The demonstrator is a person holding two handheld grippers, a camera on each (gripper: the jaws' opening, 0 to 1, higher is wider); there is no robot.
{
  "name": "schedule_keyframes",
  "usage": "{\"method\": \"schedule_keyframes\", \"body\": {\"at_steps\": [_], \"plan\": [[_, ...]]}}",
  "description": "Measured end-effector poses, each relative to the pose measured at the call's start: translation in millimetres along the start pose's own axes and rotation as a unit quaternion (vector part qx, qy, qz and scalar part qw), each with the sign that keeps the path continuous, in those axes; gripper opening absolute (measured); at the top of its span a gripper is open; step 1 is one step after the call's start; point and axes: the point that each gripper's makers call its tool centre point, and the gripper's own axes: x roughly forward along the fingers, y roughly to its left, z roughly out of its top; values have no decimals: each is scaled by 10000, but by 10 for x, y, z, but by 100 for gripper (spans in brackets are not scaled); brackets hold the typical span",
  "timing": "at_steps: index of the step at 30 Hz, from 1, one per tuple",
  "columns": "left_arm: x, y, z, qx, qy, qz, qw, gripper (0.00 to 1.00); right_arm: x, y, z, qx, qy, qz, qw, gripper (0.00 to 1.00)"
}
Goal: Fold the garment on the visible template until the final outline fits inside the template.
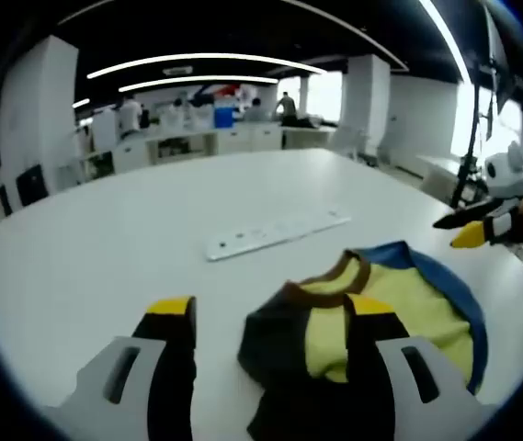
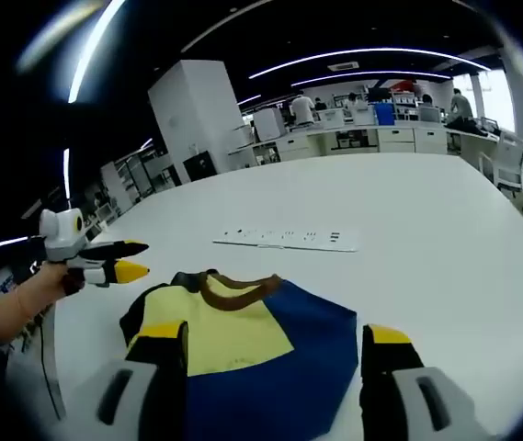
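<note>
On white counter (image 1: 105,239), garment (image 1: 371,317) lying partly folded, yellow/blue/dark, near edge. Left claw (image 1: 270,322) hovering released, right jaw over dark part. Right claw (image 2: 275,344) released, hovering over blue part. Template outline: can't tell. Next prob: gripping an edge w/ both claws, folding inward.

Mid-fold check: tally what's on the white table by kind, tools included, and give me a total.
Garment (yellow, blue, black, brown collar): 1
White flat strip on the table: 1
Hand-held tools: 2, left tool and right tool, both open
Total: 4
</note>
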Motion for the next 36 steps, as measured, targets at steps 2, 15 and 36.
{"method": "schedule_keyframes", "body": {"at_steps": [2,15,36], "plan": [[-49,-12,-6,27,-15,25,10000,73,-61,99,-48,-75,52,69,9999,80],[-456,-303,-237,96,14,-143,9999,76,-376,843,-302,-499,111,697,9963,82],[-741,-537,-689,220,16,-313,9993,49,-502,1218,-1042,-832,397,670,9935,64]]}}
